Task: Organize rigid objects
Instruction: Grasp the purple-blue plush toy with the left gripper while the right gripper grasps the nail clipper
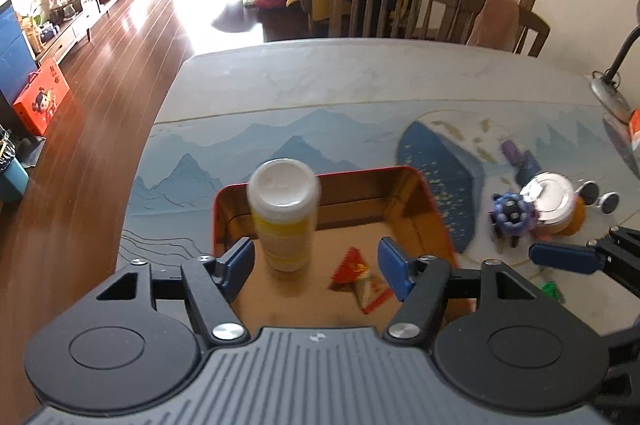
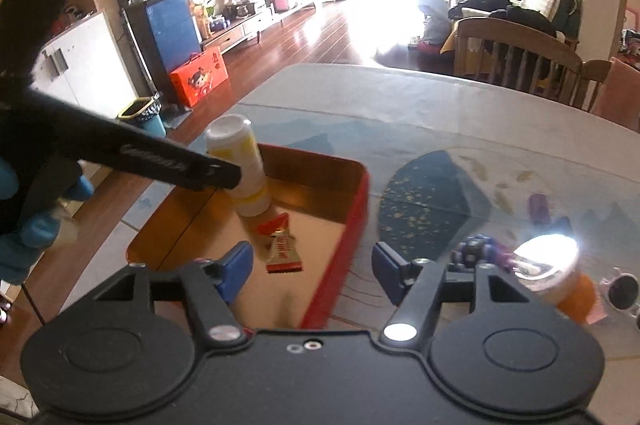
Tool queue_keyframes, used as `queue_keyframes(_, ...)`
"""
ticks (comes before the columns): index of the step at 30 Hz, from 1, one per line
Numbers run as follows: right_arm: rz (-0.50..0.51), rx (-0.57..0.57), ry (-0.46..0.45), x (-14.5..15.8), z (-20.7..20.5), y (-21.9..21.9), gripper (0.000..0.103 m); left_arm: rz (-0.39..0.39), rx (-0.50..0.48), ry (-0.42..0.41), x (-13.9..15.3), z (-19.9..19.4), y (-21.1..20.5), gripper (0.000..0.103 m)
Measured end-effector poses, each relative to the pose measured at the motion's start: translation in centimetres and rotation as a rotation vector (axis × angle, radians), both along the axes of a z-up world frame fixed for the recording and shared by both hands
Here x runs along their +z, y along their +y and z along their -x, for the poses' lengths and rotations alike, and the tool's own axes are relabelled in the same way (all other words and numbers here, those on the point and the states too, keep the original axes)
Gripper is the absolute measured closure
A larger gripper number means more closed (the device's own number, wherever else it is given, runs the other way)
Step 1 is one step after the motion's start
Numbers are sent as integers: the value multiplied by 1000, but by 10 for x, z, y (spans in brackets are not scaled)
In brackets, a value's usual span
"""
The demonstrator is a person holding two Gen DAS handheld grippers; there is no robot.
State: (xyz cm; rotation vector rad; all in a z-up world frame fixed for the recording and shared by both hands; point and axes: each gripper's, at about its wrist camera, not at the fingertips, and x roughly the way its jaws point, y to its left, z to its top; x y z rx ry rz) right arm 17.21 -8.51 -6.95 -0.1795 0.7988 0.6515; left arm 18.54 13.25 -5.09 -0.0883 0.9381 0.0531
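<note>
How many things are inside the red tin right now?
2. A white-capped bottle stands upright near the far left of the red tin. A red and gold candy lies on the floor, nearer the middle. The near end is hidden.

Left claw arm (image 2: pixel 172 165) hides bottle (image 2: pixel 240 161) middle; toy (image 1: pixel 510 213) blurred.
</note>
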Motion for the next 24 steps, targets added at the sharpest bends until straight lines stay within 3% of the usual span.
queue_keyframes(7, -11, -24, -1, 7, -3, -32, 18, 28, -7, -36, 12, 8, -31, 27)
queue_keyframes(14, -25, -60, -10, 12, -4, -92, 3, 43, -21, -62, 13, 3, -70, 20)
queue_keyframes(24, 20, -57, 12, -7, -6, -153, 1, 54, -15, -65, -5, -20, -129, 19)
